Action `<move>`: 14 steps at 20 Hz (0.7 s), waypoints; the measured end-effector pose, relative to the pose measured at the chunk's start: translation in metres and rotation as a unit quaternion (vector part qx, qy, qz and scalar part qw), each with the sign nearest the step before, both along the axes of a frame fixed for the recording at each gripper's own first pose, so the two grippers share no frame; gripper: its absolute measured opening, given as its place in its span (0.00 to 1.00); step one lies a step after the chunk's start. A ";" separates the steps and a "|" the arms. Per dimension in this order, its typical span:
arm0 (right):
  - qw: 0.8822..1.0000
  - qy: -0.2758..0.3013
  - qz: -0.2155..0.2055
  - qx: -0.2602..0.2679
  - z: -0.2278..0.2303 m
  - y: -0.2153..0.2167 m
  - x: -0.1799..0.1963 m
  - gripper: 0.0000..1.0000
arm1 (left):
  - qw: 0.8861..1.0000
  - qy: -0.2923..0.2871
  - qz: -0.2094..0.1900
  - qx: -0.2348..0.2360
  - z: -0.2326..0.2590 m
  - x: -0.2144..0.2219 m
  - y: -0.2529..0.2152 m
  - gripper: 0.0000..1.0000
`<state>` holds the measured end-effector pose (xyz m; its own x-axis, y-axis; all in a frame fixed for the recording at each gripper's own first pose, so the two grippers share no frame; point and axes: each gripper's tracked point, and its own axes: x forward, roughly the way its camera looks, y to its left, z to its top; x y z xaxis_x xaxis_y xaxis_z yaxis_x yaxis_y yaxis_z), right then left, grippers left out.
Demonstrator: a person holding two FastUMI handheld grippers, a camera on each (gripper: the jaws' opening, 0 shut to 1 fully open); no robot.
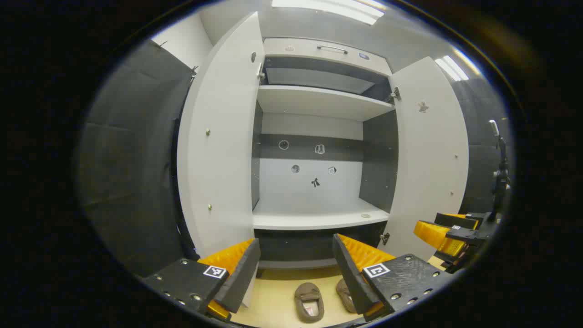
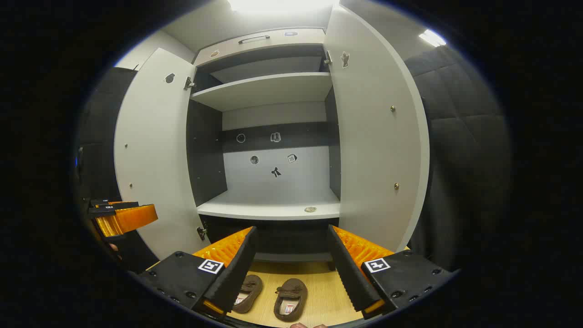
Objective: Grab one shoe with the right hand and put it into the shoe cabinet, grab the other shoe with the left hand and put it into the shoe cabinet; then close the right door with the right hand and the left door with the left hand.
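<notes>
I hold my left gripper up in front of the shoe cabinet, its jaws spread wide with nothing between them. In the left gripper view both cabinet doors stand open: the left door swings out toward me on one side and the right door on the other. Between them I see a pale lower shelf, bare apart from one small round disc near its front edge, and another shelf higher up. The back panel carries a few small stickers (too small for me to make out). Above the compartment sits a drawer front with a metal handle.

My right gripper is likewise held wide open and grips nothing. In the right gripper view the two shoes lie side by side on the wooden floor just in front of the cabinet, toes pointing toward it. They are brown slip-ons with pale linings; one is partly hidden behind my finger. In the left gripper view the same pair sits low between my fingers, one shoe in the gap and the other half covered by a finger.

Each gripper also appears off to the side in the other's view, level with the lower shelf and clear of the doors. Dark padded walls flank the cabinet.
</notes>
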<state>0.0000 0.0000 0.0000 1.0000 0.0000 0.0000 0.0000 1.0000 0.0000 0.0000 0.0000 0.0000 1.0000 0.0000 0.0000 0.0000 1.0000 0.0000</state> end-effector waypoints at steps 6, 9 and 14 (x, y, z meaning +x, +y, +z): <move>1.000 0.007 -0.004 0.002 -0.004 0.004 0.003 0.96 | 1.000 0.002 0.001 -0.003 -0.006 -0.001 0.005 0.92; 1.000 0.013 -0.006 0.006 -0.007 0.004 0.003 0.96 | 1.000 0.004 0.003 0.000 -0.011 -0.001 0.007 0.92; 1.000 0.023 -0.008 0.006 -0.011 0.002 0.004 0.96 | 1.000 0.010 0.004 0.001 -0.018 -0.001 0.007 0.92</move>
